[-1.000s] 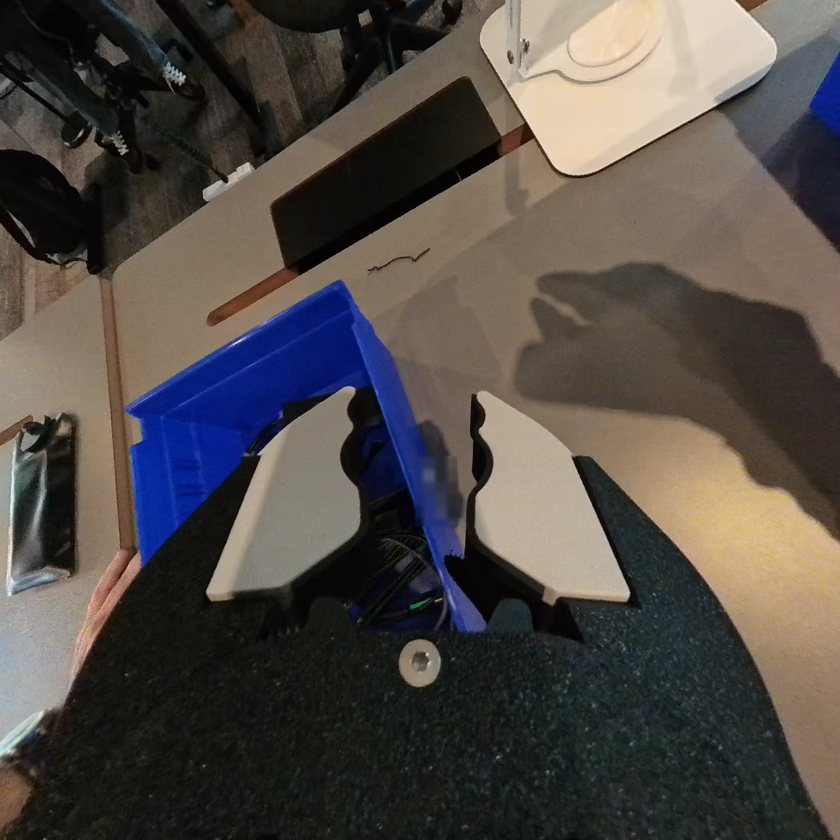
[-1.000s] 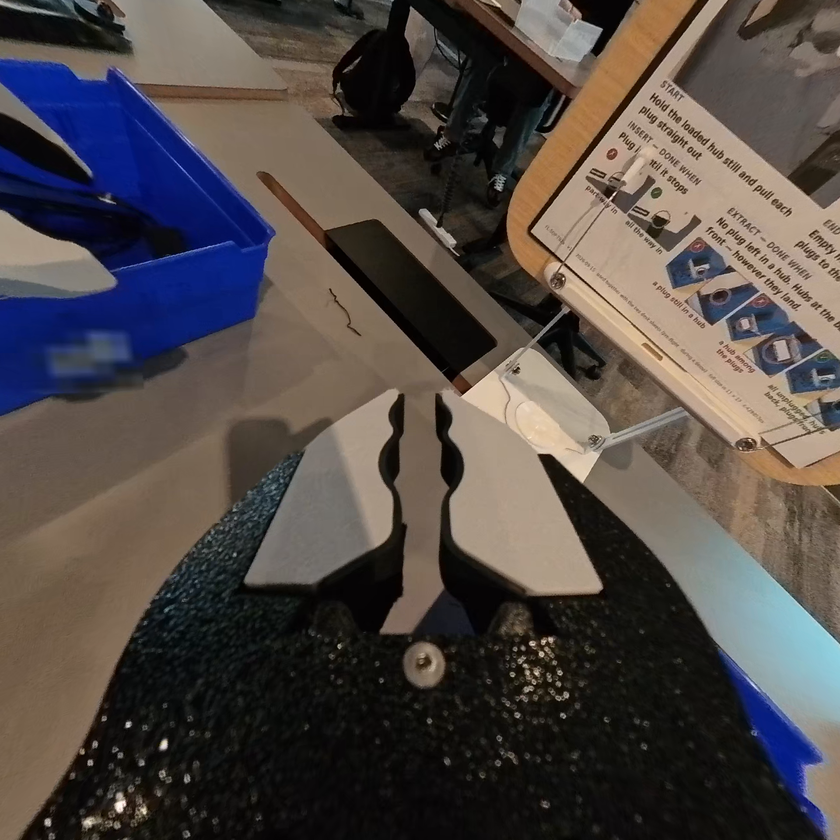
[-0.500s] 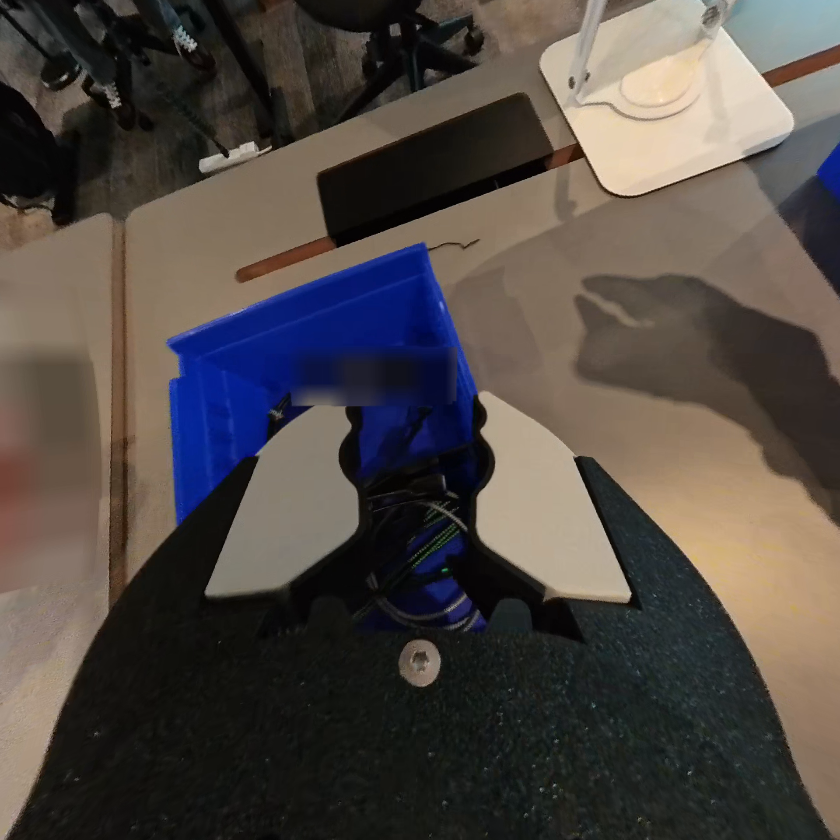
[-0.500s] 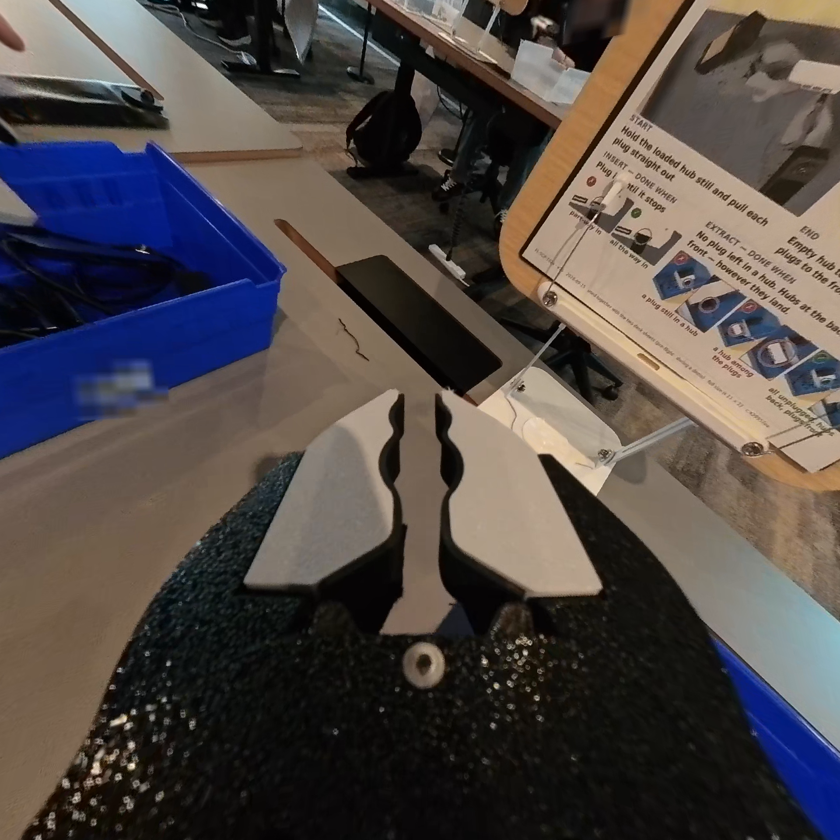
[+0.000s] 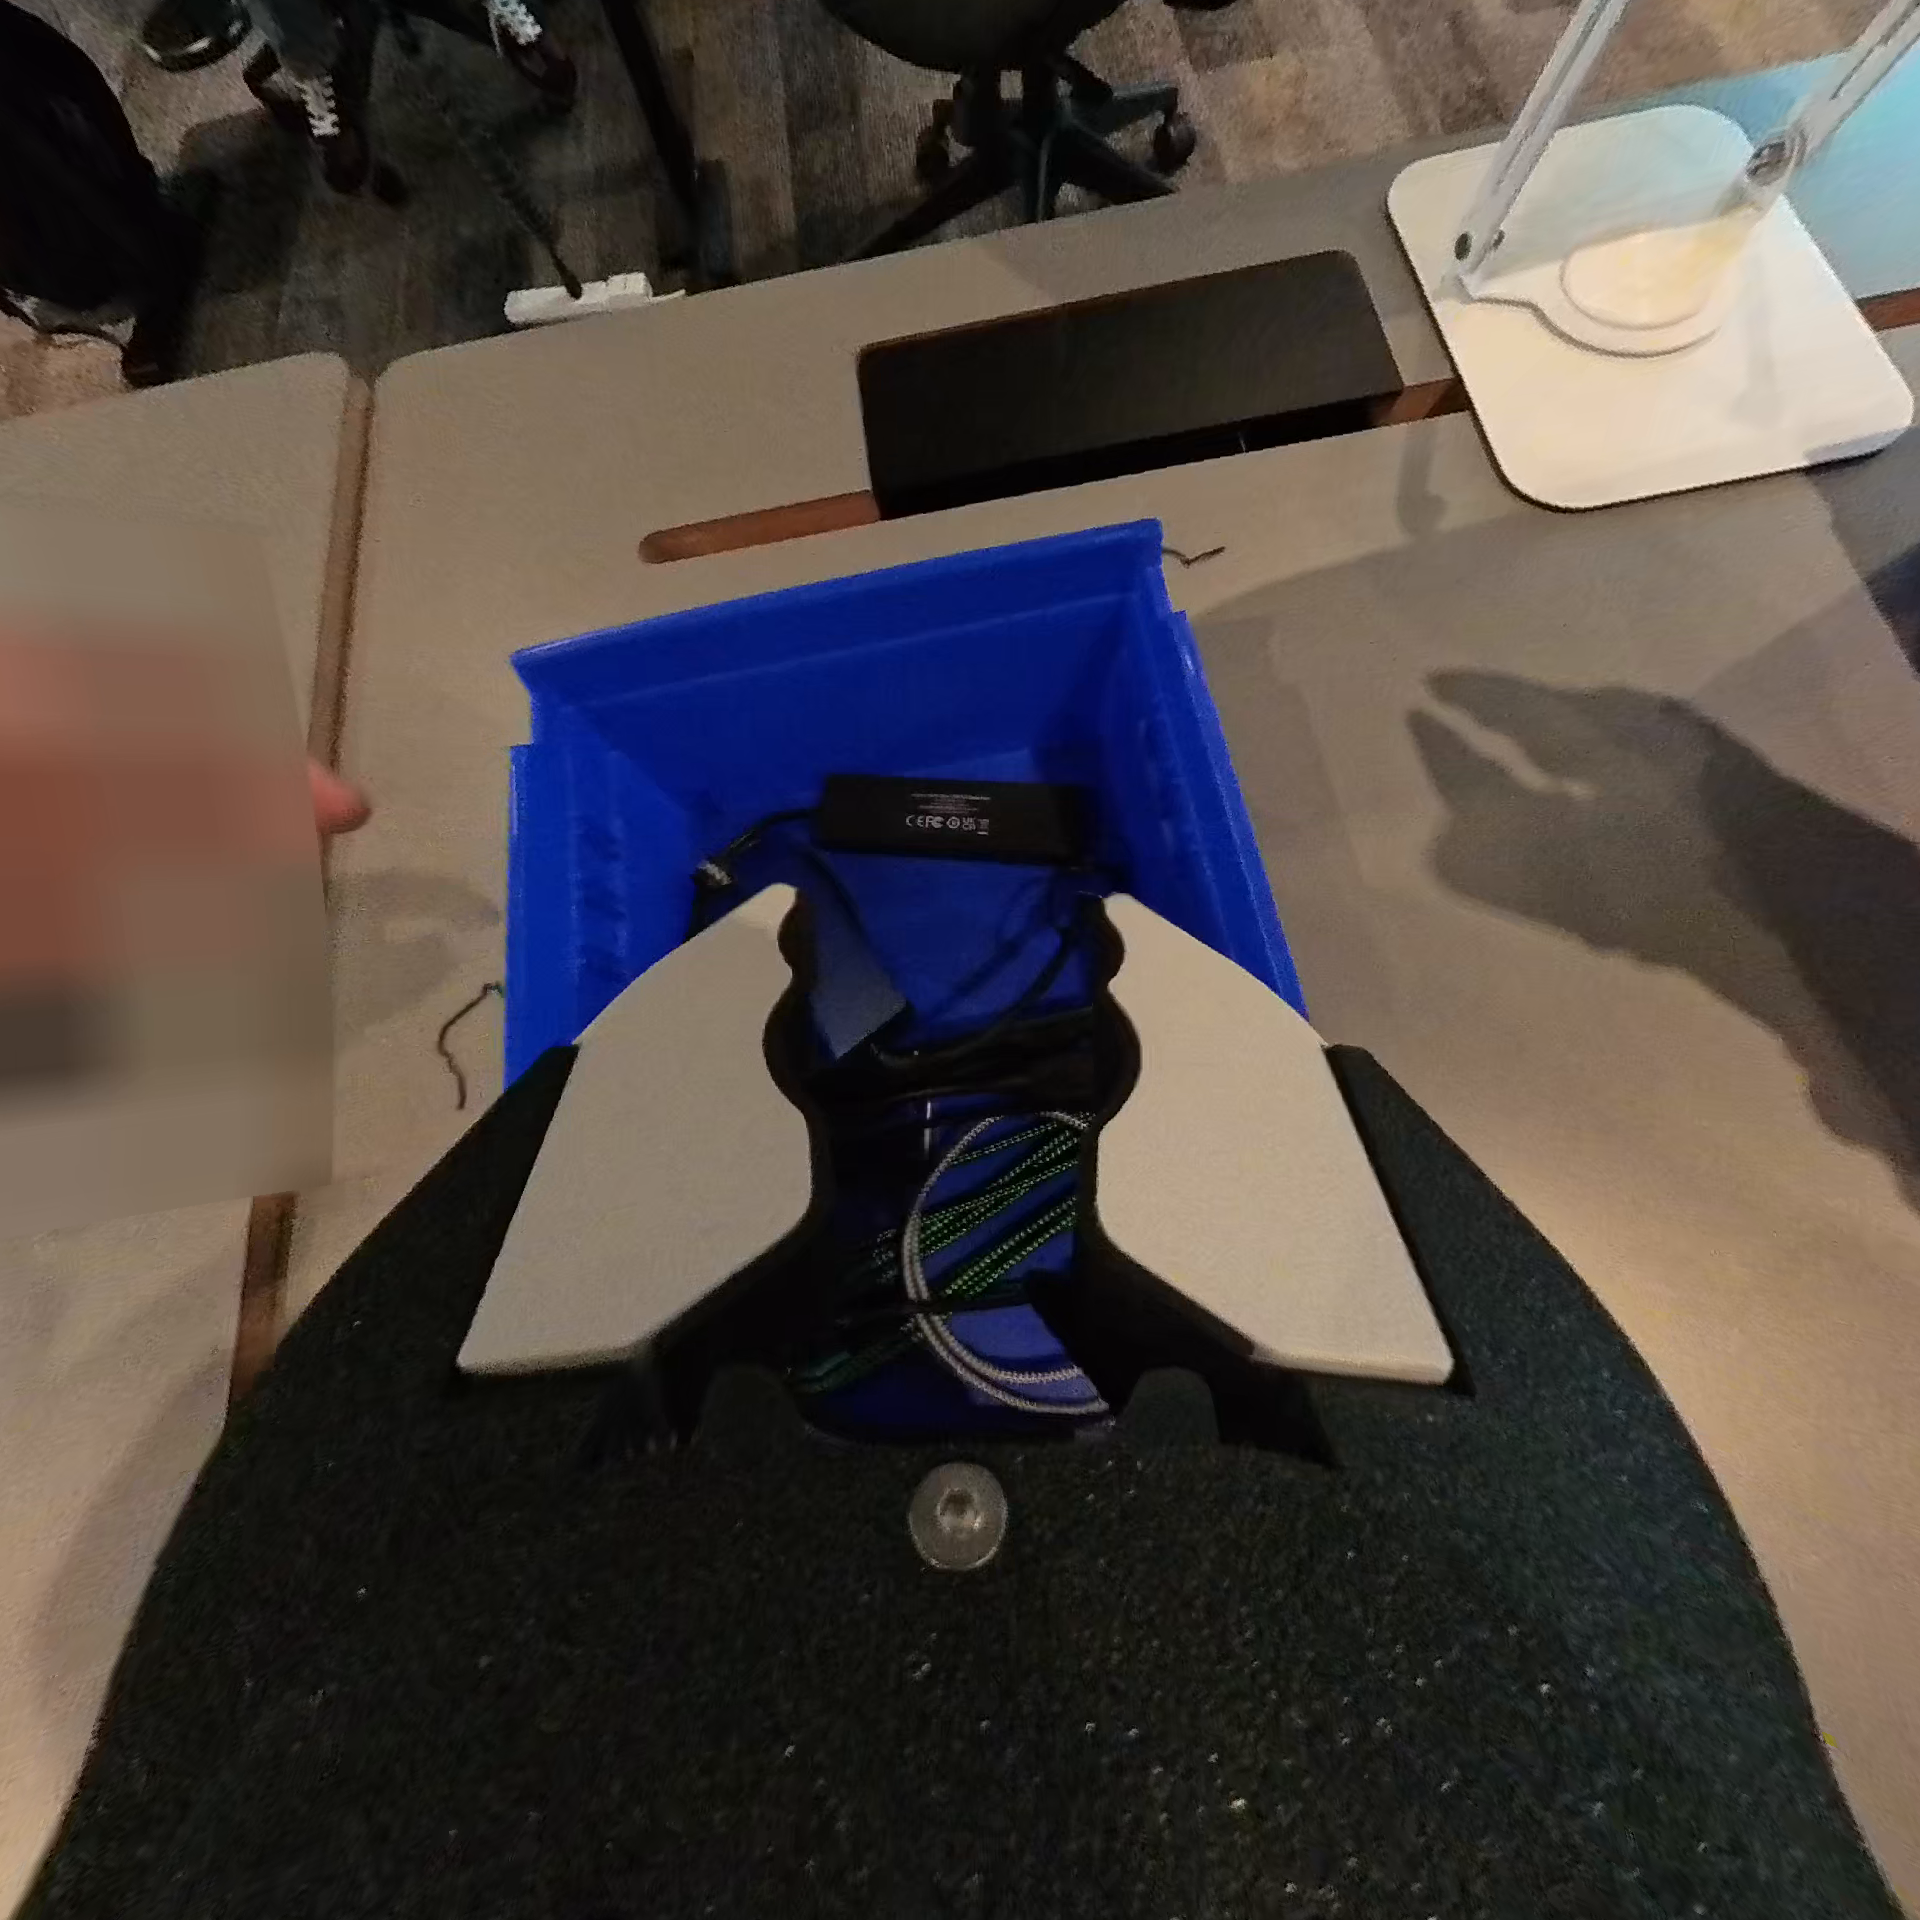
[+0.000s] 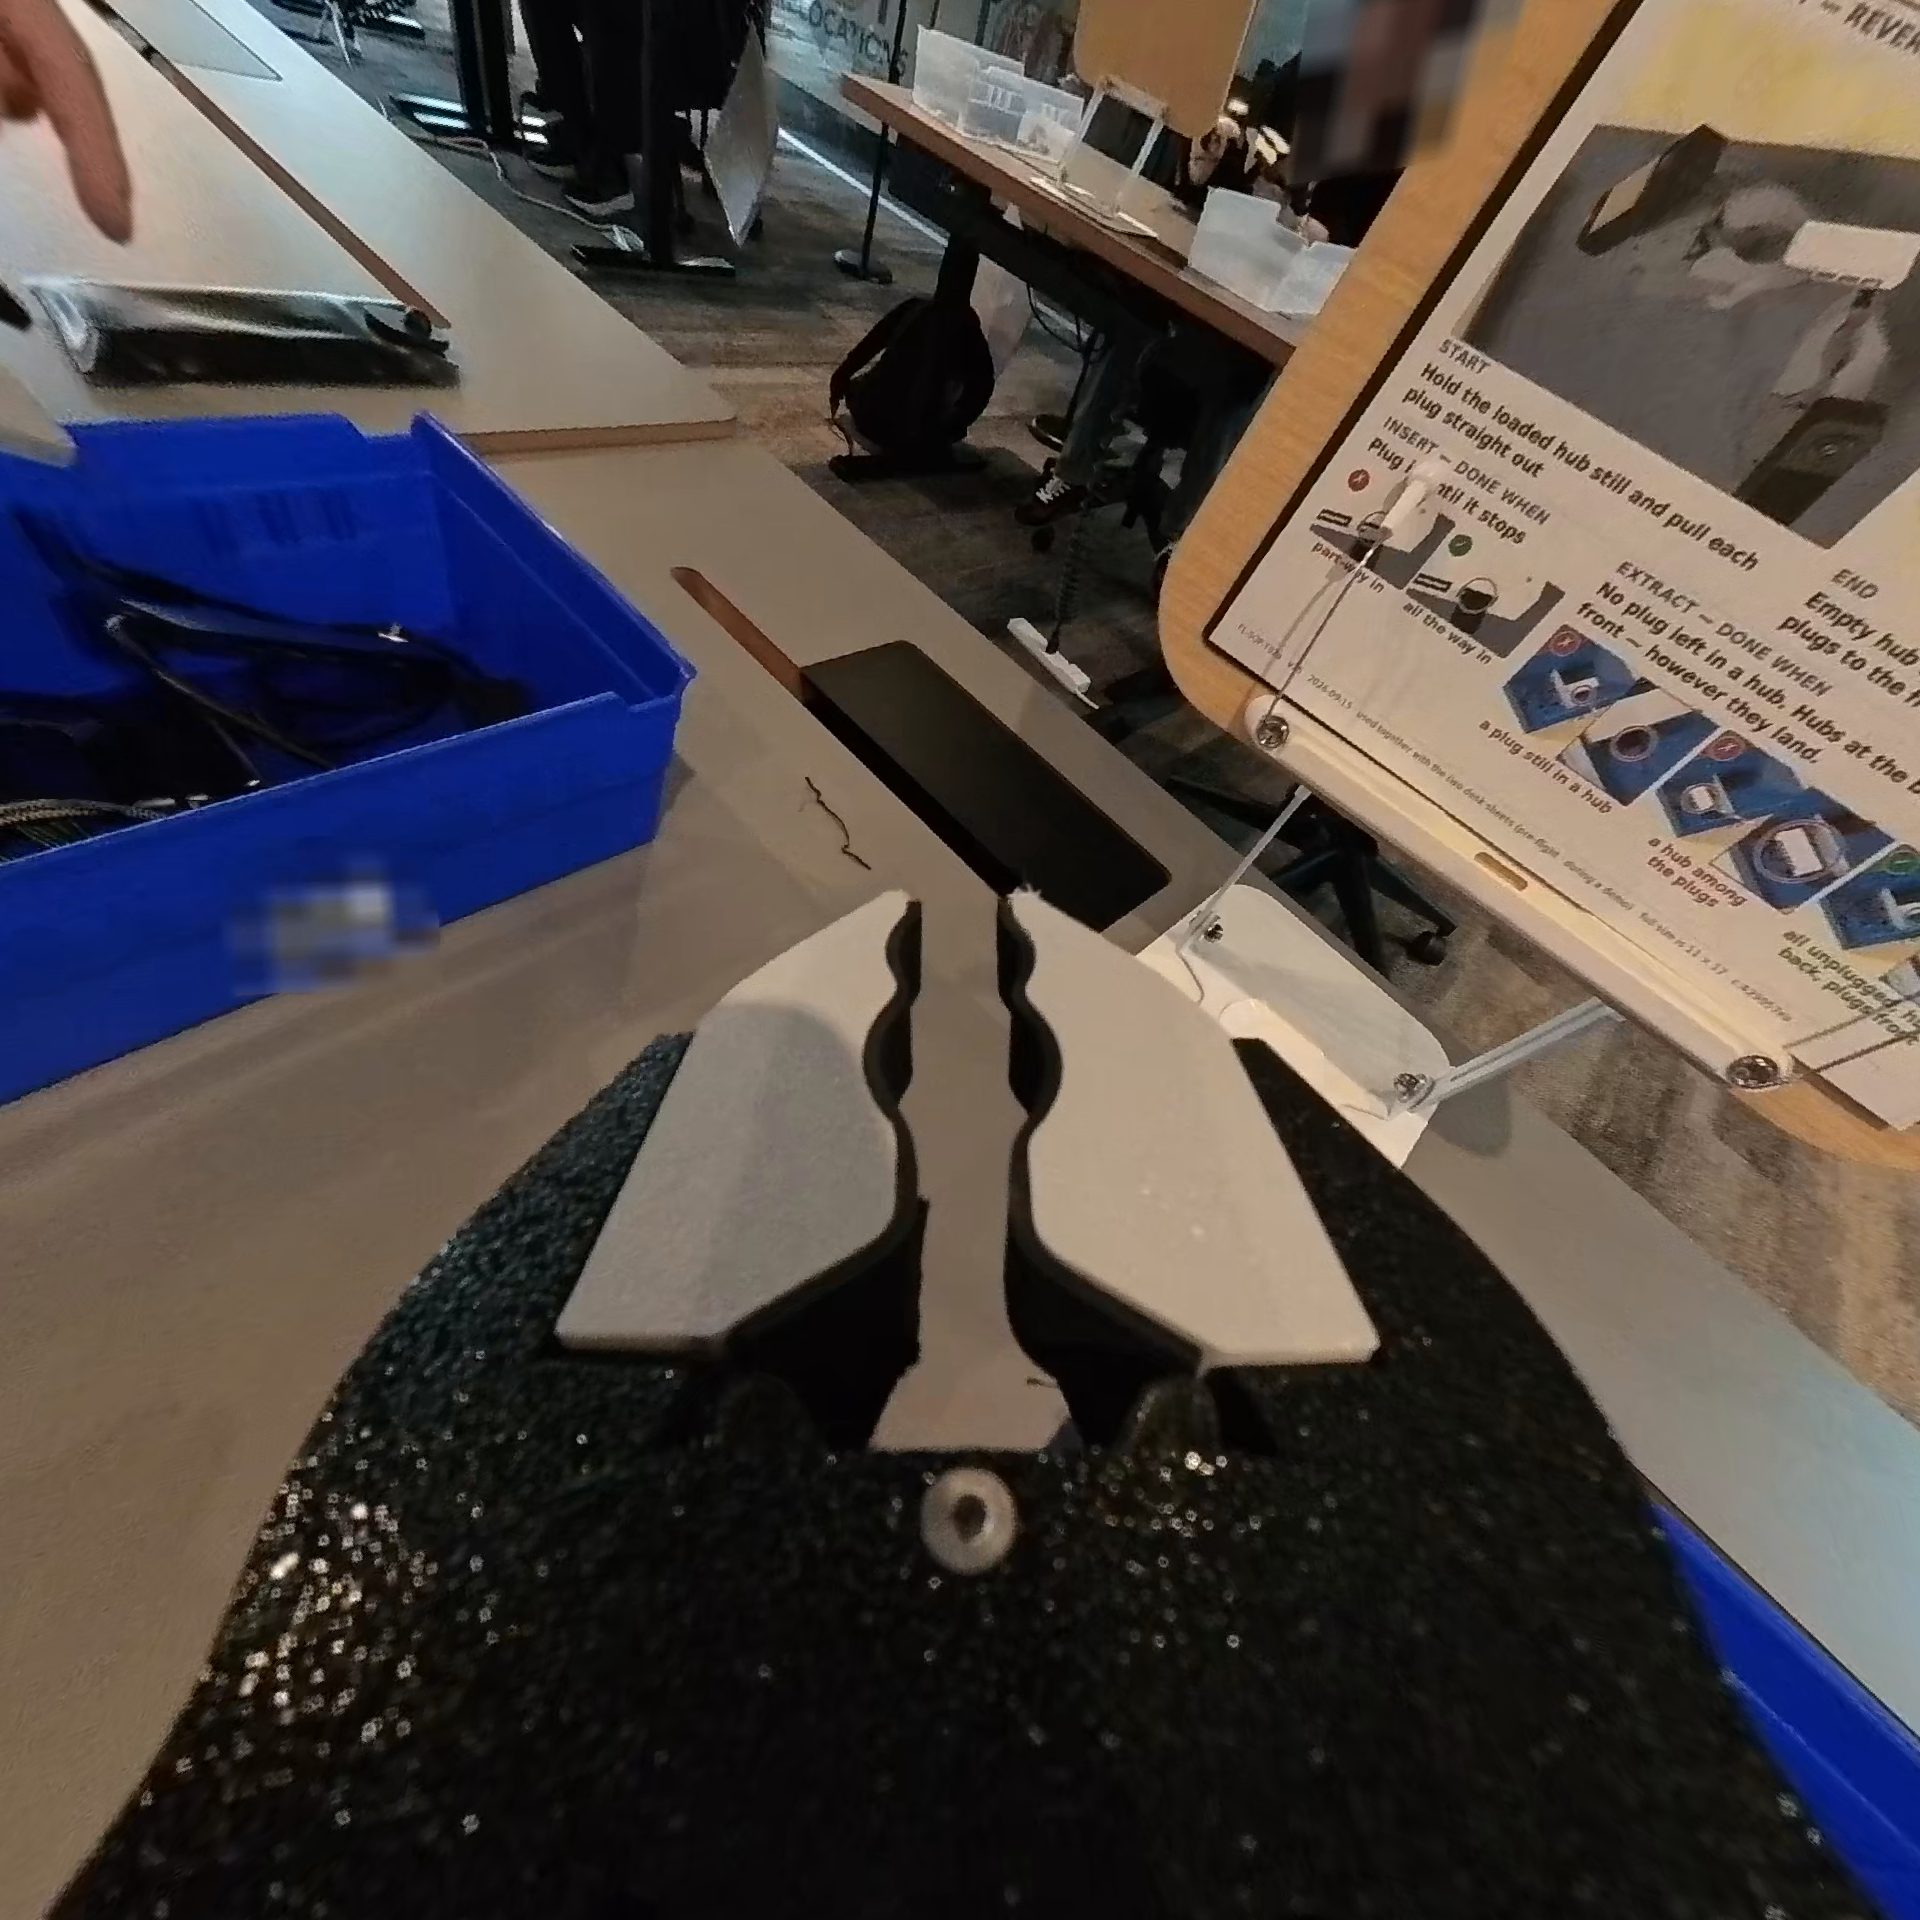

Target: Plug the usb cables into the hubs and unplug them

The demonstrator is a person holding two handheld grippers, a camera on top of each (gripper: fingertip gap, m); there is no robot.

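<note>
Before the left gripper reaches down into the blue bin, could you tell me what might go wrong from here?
1. The black hub lies at the far end of the blue bin, with black cables and the green braided cables tangled in front of it; the open left gripper could snag or lift the wrong one.
2. The cables look intertwined, so lifting one may drag the hub along.
3. The right gripper is nearly closed over the bare table, not yet placed to steady anything.

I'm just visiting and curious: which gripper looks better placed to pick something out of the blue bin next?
Probably the left gripper: it hangs open right over the blue bin, above the black hub and braided cables. The right gripper, nearly closed, points past the bin.
</note>
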